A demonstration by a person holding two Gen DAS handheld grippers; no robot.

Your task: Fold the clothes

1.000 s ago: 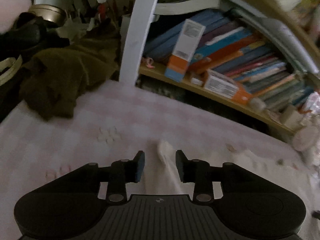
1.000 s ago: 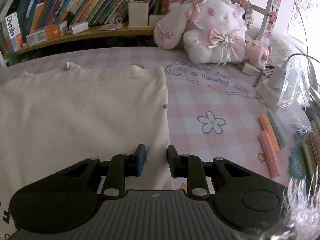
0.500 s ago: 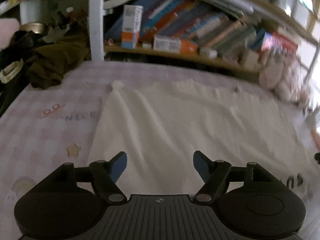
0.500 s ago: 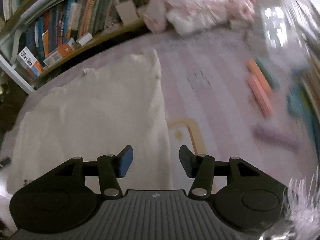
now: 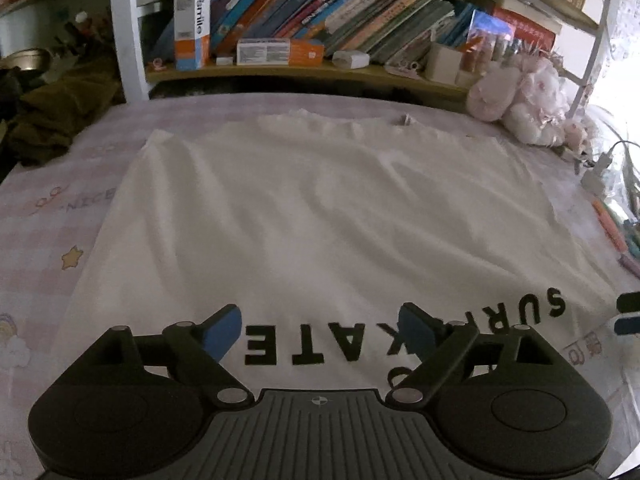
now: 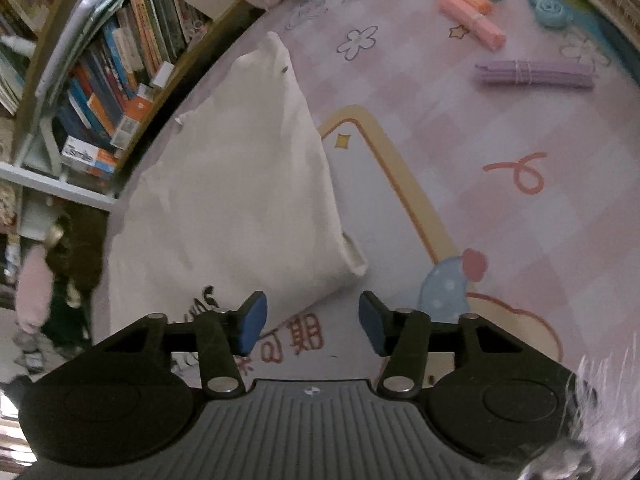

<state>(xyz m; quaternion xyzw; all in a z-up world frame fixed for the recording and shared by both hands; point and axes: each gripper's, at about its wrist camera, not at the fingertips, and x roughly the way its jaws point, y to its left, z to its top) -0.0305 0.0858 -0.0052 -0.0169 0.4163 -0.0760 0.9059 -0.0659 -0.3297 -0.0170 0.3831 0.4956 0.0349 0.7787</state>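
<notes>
A white T-shirt (image 5: 320,208) with black letters lies spread flat on the pink checked tablecloth (image 5: 44,216). My left gripper (image 5: 318,334) is open and empty, held above the shirt's near part over the lettering. In the right wrist view the shirt (image 6: 232,184) lies to the left, with a sleeve corner (image 6: 354,258) near the fingers. My right gripper (image 6: 312,322) is open and empty above the cloth just off the shirt's right edge. One tip of the right gripper (image 5: 628,314) shows at the right edge of the left wrist view.
A bookshelf (image 5: 320,20) runs along the back. A pink plush toy (image 5: 524,96) sits at the back right. Dark clothes (image 5: 48,116) are piled at the back left. Pink sticks (image 6: 470,18) and a purple bundle (image 6: 532,74) lie on the cloth at the right.
Both grippers have opened and let go of the shirt's far corners. Both have pulled back toward the near side; the left now hovers over the lettering, the right off the shirt's right edge.
</notes>
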